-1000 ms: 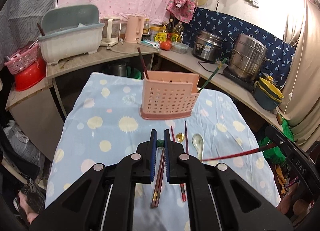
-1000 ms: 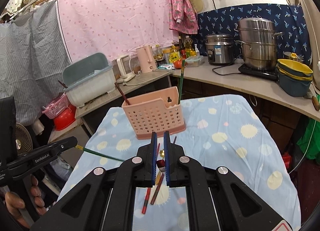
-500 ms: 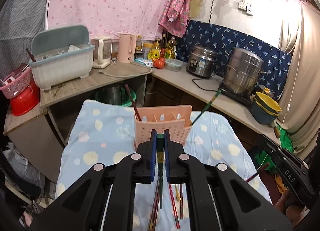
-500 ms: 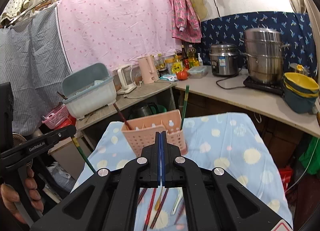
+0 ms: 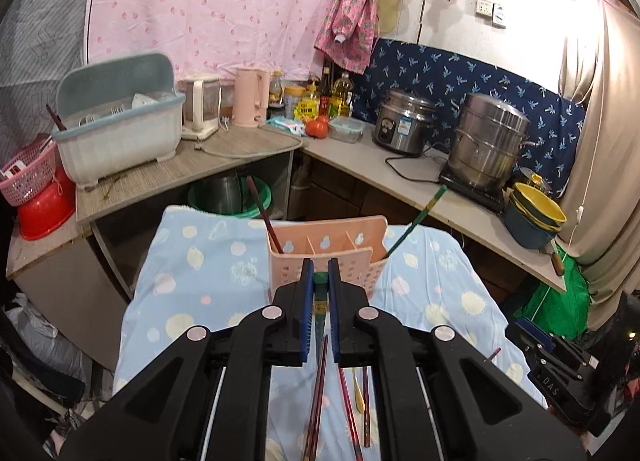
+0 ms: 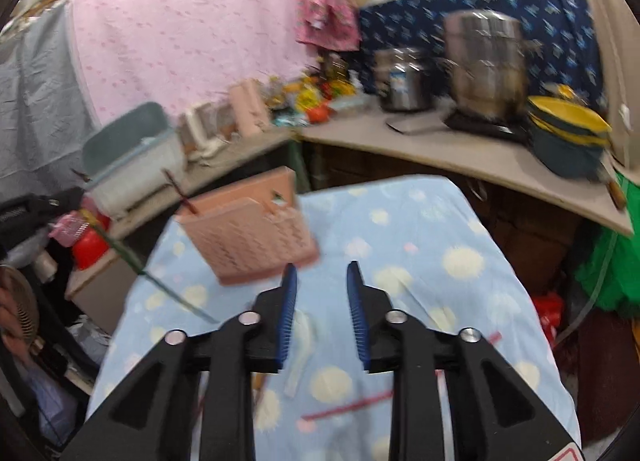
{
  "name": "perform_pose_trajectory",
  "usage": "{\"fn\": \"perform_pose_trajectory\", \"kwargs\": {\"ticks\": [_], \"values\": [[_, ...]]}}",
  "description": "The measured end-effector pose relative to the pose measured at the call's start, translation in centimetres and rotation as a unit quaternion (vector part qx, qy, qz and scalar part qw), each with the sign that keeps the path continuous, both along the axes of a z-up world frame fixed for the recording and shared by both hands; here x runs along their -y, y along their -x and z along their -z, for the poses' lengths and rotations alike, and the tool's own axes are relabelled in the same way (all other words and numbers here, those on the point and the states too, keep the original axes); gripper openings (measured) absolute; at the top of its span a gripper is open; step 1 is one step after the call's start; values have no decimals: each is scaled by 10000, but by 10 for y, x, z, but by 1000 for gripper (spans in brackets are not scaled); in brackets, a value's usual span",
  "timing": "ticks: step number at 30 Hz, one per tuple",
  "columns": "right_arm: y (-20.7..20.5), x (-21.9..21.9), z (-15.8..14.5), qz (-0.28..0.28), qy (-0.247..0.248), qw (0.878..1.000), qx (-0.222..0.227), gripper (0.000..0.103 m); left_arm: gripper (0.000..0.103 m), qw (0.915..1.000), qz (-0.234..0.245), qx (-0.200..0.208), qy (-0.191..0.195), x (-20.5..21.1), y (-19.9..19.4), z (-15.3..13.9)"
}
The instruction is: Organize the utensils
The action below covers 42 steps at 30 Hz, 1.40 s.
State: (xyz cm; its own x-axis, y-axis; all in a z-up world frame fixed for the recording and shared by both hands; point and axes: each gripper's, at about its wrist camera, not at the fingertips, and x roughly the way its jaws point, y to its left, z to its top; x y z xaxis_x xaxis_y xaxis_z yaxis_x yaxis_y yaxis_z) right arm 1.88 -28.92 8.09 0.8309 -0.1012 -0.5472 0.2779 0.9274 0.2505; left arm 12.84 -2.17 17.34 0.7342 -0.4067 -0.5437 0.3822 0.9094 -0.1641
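Chopsticks part sorted, green one pinched above the caddy

Chopsticks were split between the pink utensil caddy and the blue spotted tablecloth it stood on. One dark red chopstick leaned out of the caddy's leftmost compartment and a green chopstick out of its right end. The left gripper hung just in front of the caddy, its blue pads pressed on a second green chopstick that ran down between them. Nearer than the caddy, several red chopsticks and a gold-handled utensil lay loose on the cloth. The right gripper, blurred, was right of the caddy with its jaws opening and nothing between them; a white spoon and a red chopstick lay beneath it.
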Motion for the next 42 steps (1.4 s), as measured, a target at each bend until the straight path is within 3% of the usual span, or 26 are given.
{"fn": "perform_pose_trajectory", "kwargs": {"ticks": [4, 9, 15, 24, 31, 37, 42], "values": [[21, 37, 41, 408, -157, 9981, -442, 26, 7, 9998, -41, -192, 8, -3, 6, 18], [25, 66, 68, 580, -10, 9960, -672, 26, 7, 9995, -164, -265, 7, -4, 13, 29], [-5, 89, 95, 393, 262, 9935, -1039, 26, 7, 9991, -346, -249, -35, -6, 17, 28], [-44, 115, 133, 156, 144, 9860, -1654, 24, 7, 9987, -430, -256, -135, 1, 17, 27], [-2, 105, 149, -29, -20, 9799, -1996, 23, 8, 9987, -419, -278, -79, 3, 19, 29], [45, 73, 149, -344, -602, 9785, -1944, 24, 8, 9991, -332, -258, -51, 5, 27, 29], [68, 29, 149, -660, -425, 9777, -1949, 25, 8, 9992, -293, -265, -13, 1, 35, 28]]}}
